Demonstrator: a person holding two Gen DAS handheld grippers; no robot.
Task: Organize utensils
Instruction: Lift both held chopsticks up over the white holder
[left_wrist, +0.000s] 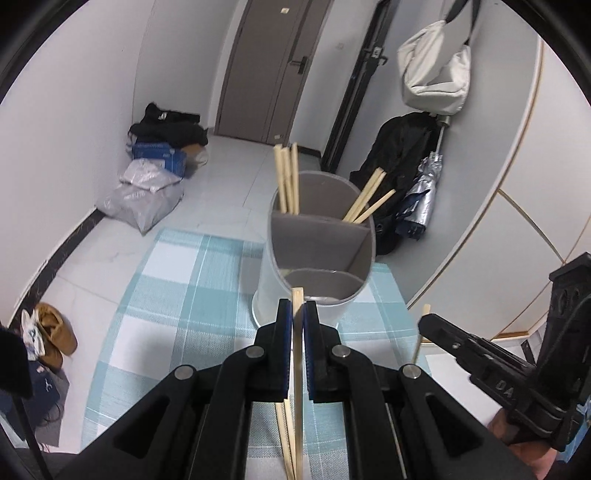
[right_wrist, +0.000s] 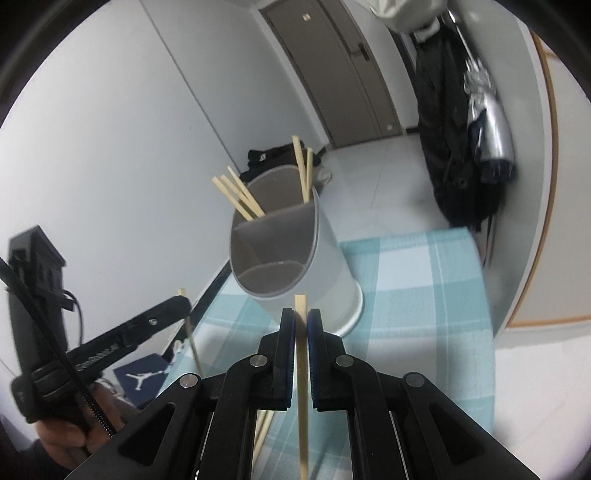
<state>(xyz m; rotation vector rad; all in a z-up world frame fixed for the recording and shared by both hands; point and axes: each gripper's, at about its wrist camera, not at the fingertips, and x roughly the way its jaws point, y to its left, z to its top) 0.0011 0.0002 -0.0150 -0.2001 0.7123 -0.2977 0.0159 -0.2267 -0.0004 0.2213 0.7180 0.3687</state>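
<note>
Left gripper (left_wrist: 297, 317) clamps one chopstick (left_wrist: 297, 306), maybe two, tip toward the holder (left_wrist: 317, 258); right gripper (right_wrist: 301, 325) clamps a single chopstick (right_wrist: 301, 310) likewise, near the holder rim.

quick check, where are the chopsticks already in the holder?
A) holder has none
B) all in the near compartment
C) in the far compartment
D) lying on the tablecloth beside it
C: the chopsticks already stowed stand in the far section of the holder, behind its divider; the nearer compartments show none.
</note>
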